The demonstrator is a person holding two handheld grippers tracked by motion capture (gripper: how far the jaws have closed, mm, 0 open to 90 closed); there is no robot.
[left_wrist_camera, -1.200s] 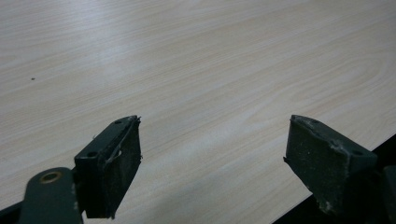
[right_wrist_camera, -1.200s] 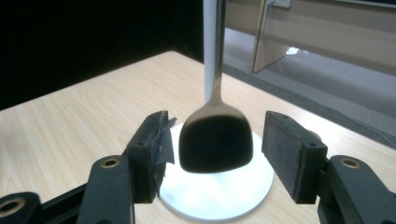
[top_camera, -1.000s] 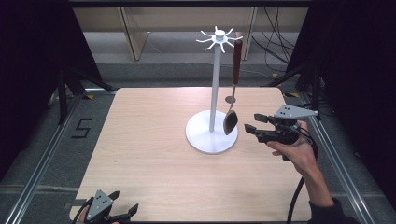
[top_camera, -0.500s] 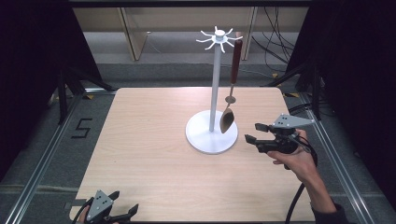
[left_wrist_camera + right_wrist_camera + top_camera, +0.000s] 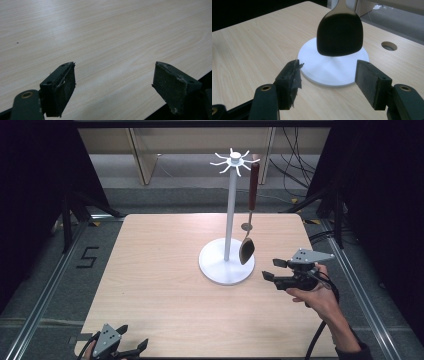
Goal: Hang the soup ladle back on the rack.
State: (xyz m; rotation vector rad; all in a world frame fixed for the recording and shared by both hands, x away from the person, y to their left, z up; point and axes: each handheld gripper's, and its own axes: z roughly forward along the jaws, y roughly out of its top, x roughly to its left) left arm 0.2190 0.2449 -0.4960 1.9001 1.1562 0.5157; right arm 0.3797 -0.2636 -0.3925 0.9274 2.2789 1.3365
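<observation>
At the near left corner of the tabletop (image 5: 165, 270) the left claw (image 5: 131, 351) is held low, its jaws spread wide with bare wood between them. Right of centre a white utensil stand (image 5: 229, 220) is set on its round base, and a spatula (image 5: 247, 251) is hung from one of its top hooks, its dark blade just above the base. Further right, the right claw (image 5: 272, 269) is held just beside the base, its jaws parted and empty, having just been opening, pointed at the blade.

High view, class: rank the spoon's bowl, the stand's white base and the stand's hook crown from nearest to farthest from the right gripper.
1. Spoon's bowl, hanging left of the right gripper.
2. White base, on the table beyond it; nearly a tie.
3. Hook crown, atop the pole.
</observation>
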